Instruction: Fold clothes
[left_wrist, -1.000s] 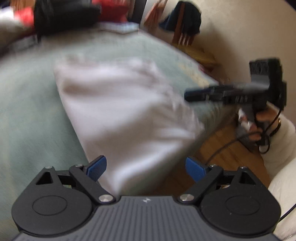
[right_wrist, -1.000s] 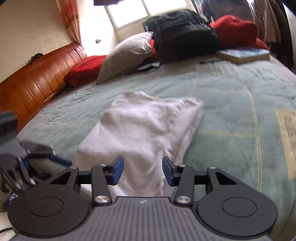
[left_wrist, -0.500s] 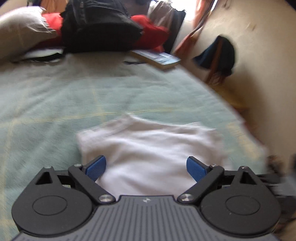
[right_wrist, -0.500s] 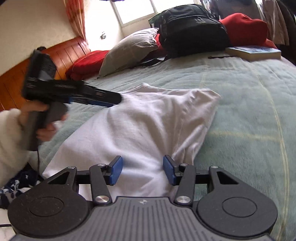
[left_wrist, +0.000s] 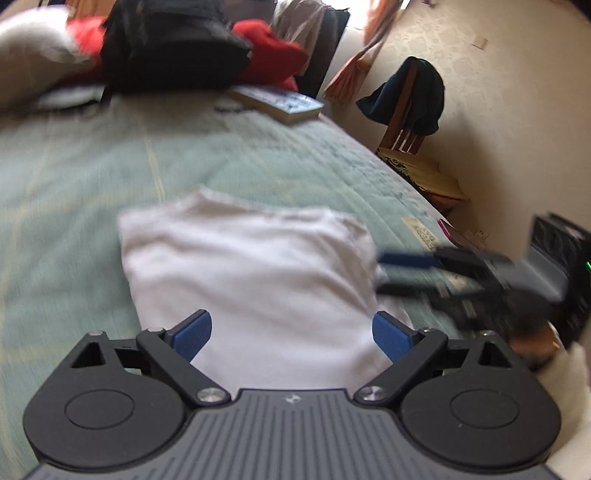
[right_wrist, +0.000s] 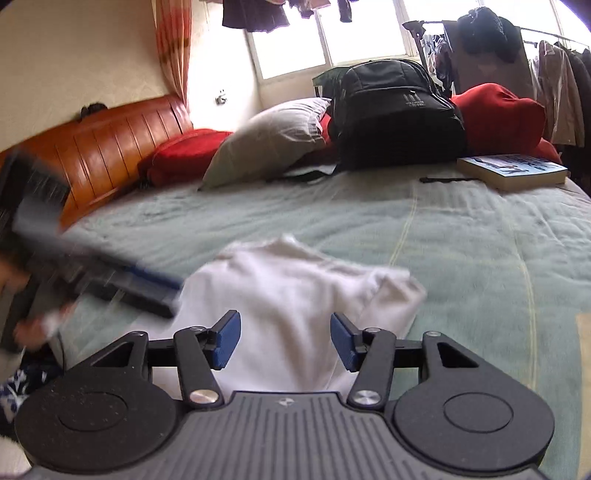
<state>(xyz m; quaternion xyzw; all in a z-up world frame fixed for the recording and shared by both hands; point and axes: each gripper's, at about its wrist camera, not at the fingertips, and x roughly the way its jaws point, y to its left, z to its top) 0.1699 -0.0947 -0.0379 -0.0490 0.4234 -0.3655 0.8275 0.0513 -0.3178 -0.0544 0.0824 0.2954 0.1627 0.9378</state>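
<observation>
A white folded garment lies on the pale green bedspread, hanging toward the near edge. My left gripper is open just above the garment's near part, with nothing between its blue pads. In the right wrist view the same garment fills the centre, and my right gripper is open over its near end, holding nothing. The two grippers flank the garment. The right gripper shows blurred at the cloth's right edge. The left gripper shows blurred at its left edge.
At the far side of the bed sit a black backpack, red cushions, a grey pillow and a book. A wooden headboard is on the left. A chair draped with dark clothing stands by the wall.
The left gripper has swung round to face the bed and come down beside the garment. The right gripper's fingers have spread a little wider. The garment lies as before.
</observation>
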